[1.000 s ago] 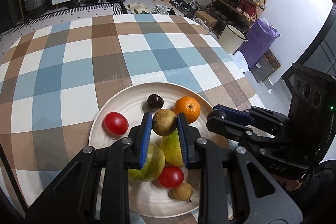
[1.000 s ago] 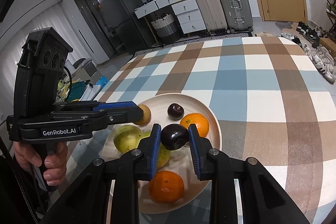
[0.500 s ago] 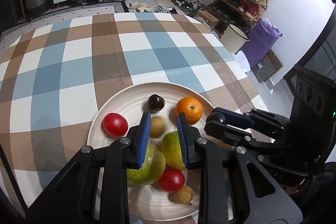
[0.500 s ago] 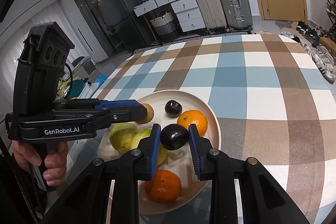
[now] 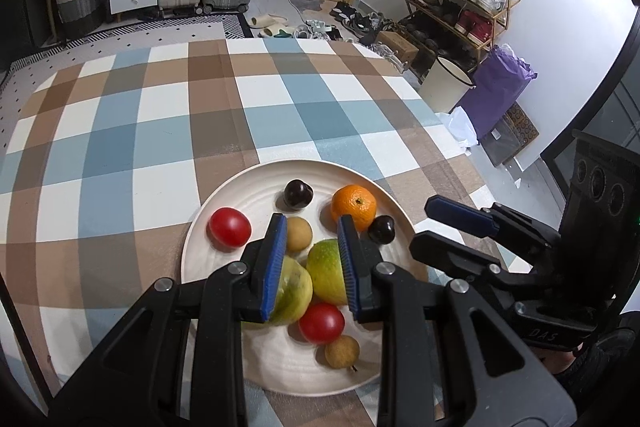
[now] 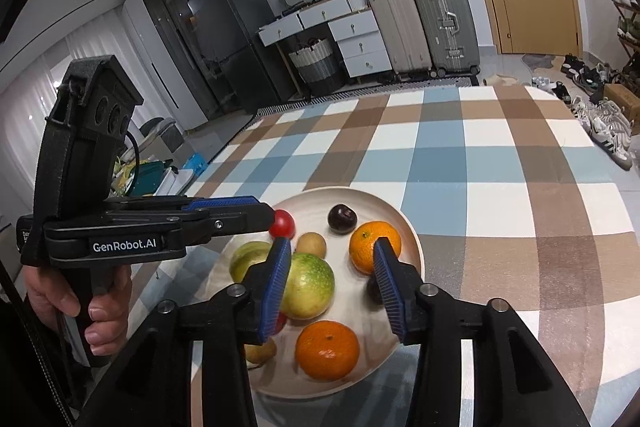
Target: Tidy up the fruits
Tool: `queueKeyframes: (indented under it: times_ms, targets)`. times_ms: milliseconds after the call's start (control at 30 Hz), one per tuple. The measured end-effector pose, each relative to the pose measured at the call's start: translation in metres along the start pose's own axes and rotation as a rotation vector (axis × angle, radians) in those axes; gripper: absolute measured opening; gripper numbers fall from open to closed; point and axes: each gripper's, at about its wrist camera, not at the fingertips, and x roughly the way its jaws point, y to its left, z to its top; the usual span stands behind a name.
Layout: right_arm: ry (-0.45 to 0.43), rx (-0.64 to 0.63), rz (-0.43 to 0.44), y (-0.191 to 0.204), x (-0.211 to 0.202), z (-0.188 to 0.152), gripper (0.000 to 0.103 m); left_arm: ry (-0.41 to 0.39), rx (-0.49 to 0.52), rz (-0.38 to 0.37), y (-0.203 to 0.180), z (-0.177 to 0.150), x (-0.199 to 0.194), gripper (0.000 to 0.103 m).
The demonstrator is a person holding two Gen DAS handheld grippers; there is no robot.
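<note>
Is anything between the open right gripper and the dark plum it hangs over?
Nothing visible. The right gripper hangs open above the plate, and the dark plum lies just beside its right finger, partly hidden by it.

Fruits gathered on a cream plate (image 5: pixel 256 187)
Oranges (image 6: pixel 375 246), plums (image 5: pixel 298 193), tomatoes (image 5: pixel 229 227) and green fruit (image 6: pixel 310 285) lay low in the frame.

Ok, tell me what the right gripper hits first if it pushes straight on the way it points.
Probably the plate, on the bare patch between the green fruit and the orange. The right gripper is open; depth is unclear.
</note>
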Motion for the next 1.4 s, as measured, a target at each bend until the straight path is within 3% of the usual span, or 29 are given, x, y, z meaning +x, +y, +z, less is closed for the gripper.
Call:
queueKeyframes:
  times_ms: [233, 300, 533, 667, 867, 1000, 1100, 1400]
  targets:
    - [-0.047, -0.017, -0.009, 0.016, -0.019, -0.001, 0.055, -0.052, -0.015, 0.025, -0.006, -0.018, -0.028, 0.037]
    - [-0.06, -0.025, -0.012, 0.021, -0.025, -0.003, 0.063, -0.06, -0.017, 0.035, -0.008, -0.024, -0.035, 0.043]
    - [-0.128, -0.053, -0.048, 0.036, -0.053, -0.011, 0.08, -0.129, -0.012, 0.068, -0.017, -0.042, -0.068, 0.055]
    - [-0.16, -0.066, -0.053, 0.044, -0.064, -0.017, 0.087, -0.188, -0.023, 0.127, -0.02, -0.055, -0.087, 0.082]
    - [-0.204, -0.109, -0.093, 0.059, -0.077, -0.029, 0.095, -0.238, -0.069, 0.168, -0.012, -0.074, -0.108, 0.084]
    - [-0.214, -0.117, -0.116, 0.065, -0.079, -0.034, 0.098, -0.273, -0.058, 0.245, -0.012, -0.087, -0.117, 0.095]
    - [-0.224, -0.124, -0.136, 0.071, -0.082, -0.039, 0.099, -0.311, -0.061, 0.245, -0.01, -0.096, -0.124, 0.101]
    - [-0.267, -0.125, -0.194, 0.078, -0.096, -0.049, 0.102, -0.419, -0.033, 0.278, -0.016, -0.127, -0.152, 0.102]
